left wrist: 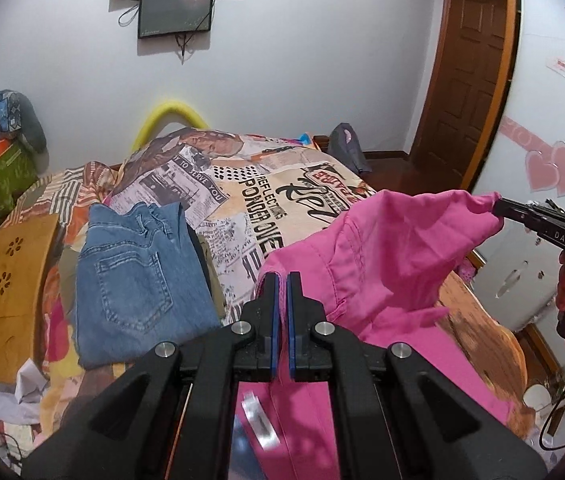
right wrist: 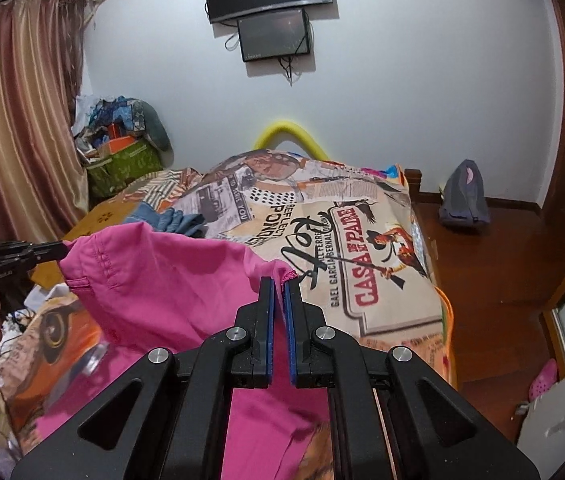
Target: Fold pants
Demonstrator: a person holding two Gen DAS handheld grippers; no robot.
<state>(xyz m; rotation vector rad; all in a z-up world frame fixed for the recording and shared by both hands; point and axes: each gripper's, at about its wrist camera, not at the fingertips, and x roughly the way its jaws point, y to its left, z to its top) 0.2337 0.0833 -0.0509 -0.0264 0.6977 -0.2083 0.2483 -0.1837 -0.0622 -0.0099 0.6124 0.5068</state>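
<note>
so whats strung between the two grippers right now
The pink pants: the left gripper and right gripper are each shut on one end of the waistband, which spans between them above the bed. Both wrist views show it.

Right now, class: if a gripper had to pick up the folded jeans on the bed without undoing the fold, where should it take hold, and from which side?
Grip the jeans at the near folded edge, coming in low from the front. They lie flat with the pocket up, so that edge probably holds all layers together.
</note>
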